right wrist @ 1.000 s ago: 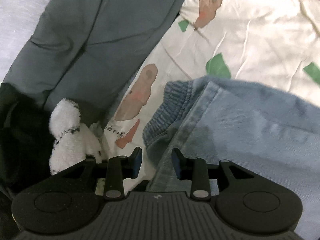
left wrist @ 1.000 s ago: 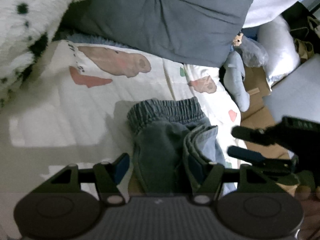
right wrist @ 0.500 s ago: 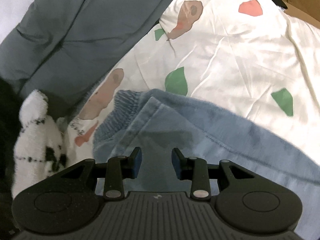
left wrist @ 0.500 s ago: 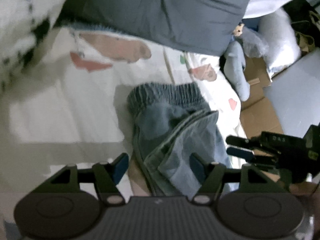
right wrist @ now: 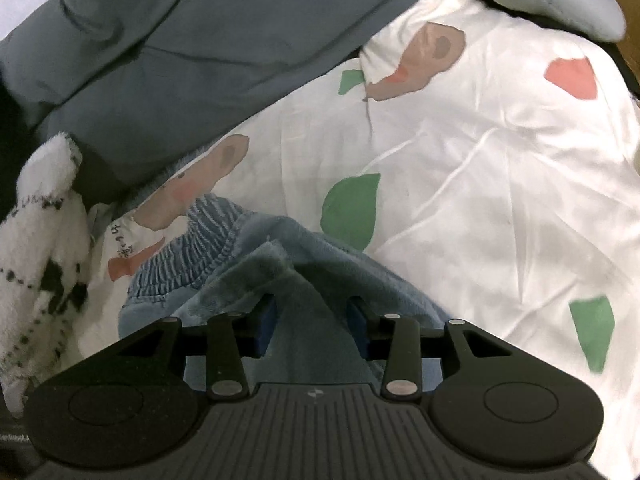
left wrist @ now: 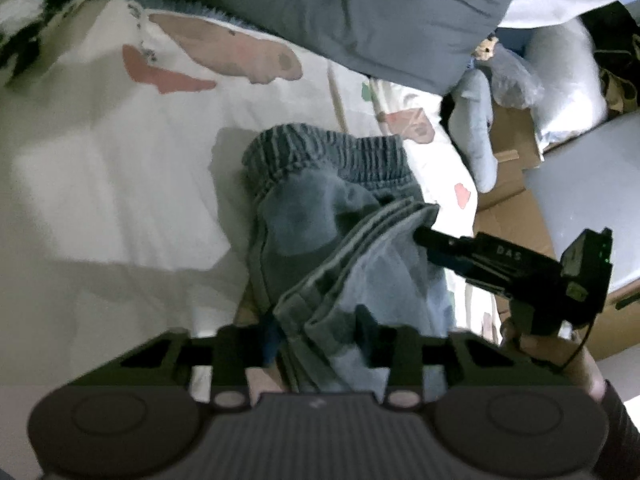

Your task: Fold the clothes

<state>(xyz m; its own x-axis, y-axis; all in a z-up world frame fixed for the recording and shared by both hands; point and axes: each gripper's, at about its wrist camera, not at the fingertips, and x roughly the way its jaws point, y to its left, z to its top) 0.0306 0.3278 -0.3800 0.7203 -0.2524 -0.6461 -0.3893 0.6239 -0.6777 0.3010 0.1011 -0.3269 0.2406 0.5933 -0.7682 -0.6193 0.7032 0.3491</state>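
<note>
Left tongs [left wrist: 316, 338] are closing on the folded denim trousers [left wrist: 332, 216] lying between them on the bed sheet [left wrist: 100, 184]; right tongs [right wrist: 312, 320] are opening astride the fabric. Keep layers aligned while you're pinching.

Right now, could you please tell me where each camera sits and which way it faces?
Left wrist: rides the left tool, looking down over folded denim shorts on the printed sheet; its closing jaws straddle denim; the right tool and a hand show.
Right wrist: rides the right tool, looking down at the shorts and sheet; its opening jaws straddle denim.
Shared: shorts, sheet, grey pillow.
</note>
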